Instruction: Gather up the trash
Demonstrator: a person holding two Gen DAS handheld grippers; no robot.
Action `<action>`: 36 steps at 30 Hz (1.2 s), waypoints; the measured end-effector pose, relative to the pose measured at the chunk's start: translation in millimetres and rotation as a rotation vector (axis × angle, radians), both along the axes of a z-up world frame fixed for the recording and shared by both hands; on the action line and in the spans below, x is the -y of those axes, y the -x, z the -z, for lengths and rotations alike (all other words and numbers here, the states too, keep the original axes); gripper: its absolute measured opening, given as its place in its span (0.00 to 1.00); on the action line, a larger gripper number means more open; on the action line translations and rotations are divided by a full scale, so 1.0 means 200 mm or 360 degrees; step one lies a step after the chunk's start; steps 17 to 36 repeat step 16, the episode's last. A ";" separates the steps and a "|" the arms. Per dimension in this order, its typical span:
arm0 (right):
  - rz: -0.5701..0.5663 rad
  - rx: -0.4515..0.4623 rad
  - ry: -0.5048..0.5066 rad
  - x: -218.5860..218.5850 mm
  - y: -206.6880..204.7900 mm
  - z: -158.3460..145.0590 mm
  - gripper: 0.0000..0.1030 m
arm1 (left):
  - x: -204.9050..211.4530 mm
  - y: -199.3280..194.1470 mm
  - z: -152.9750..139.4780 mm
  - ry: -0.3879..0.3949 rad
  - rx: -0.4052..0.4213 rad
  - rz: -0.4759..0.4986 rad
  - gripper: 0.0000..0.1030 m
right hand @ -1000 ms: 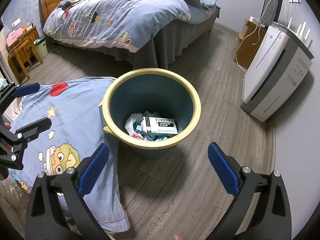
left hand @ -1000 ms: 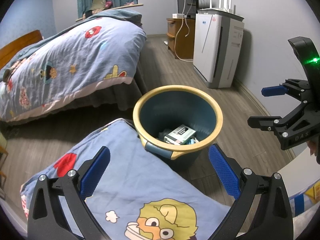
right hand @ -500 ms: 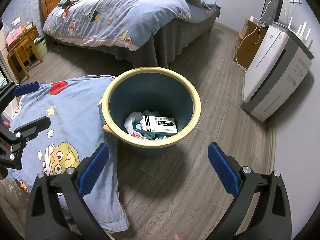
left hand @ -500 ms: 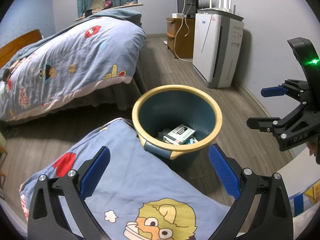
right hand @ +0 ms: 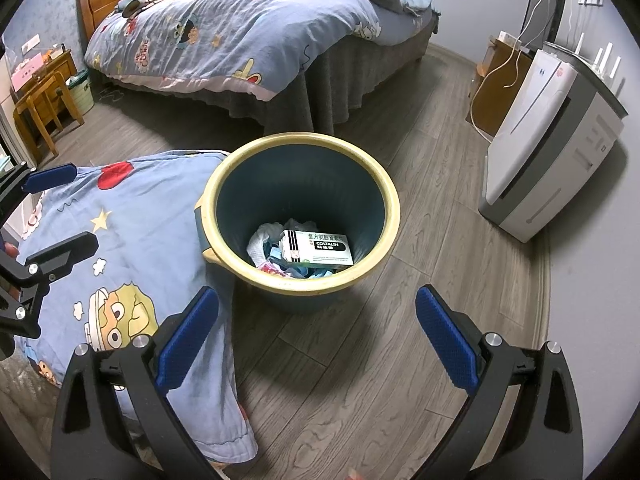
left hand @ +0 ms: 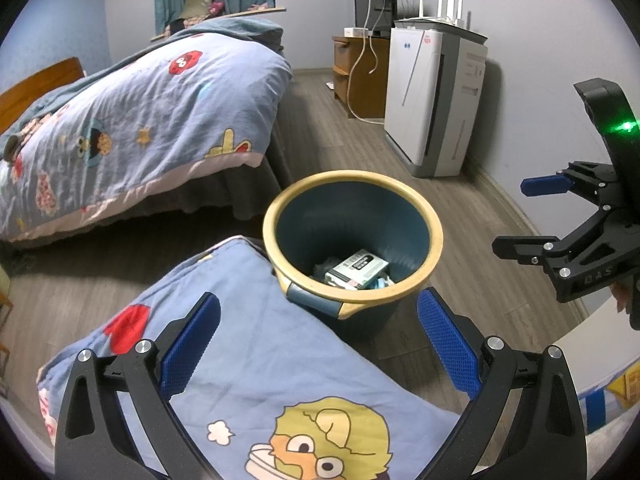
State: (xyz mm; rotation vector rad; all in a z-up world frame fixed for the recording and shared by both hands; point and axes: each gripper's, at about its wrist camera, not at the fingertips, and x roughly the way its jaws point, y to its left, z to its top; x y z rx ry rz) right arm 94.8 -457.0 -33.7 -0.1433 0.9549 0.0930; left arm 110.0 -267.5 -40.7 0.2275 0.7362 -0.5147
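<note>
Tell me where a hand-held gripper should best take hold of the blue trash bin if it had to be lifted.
Probably the yellow rim of the trash bin, from above, one finger inside the wall and one outside. The bin stands upright and open-topped, and its body looks too wide for the open right hand-held gripper. The right side is freer: the blue quilt crowds the left.

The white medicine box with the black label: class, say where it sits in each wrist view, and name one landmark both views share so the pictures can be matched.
Left wrist view: the medicine box lies just below centre, inside the bin, near its front rim.
Right wrist view: the medicine box lies at centre, on top of crumpled trash in the bin.
Shared landmark: the white air purifier against the wall, right of the bin.
</note>
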 end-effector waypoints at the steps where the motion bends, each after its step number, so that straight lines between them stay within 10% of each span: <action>1: 0.0001 0.0000 0.0003 0.00 0.00 0.00 0.94 | 0.00 0.00 0.00 0.0005 -0.0006 0.0007 0.95; 36: 0.0280 -0.0118 0.0085 -0.03 -0.12 0.11 0.94 | -0.17 0.07 -0.19 0.0029 -0.0011 -0.0040 0.95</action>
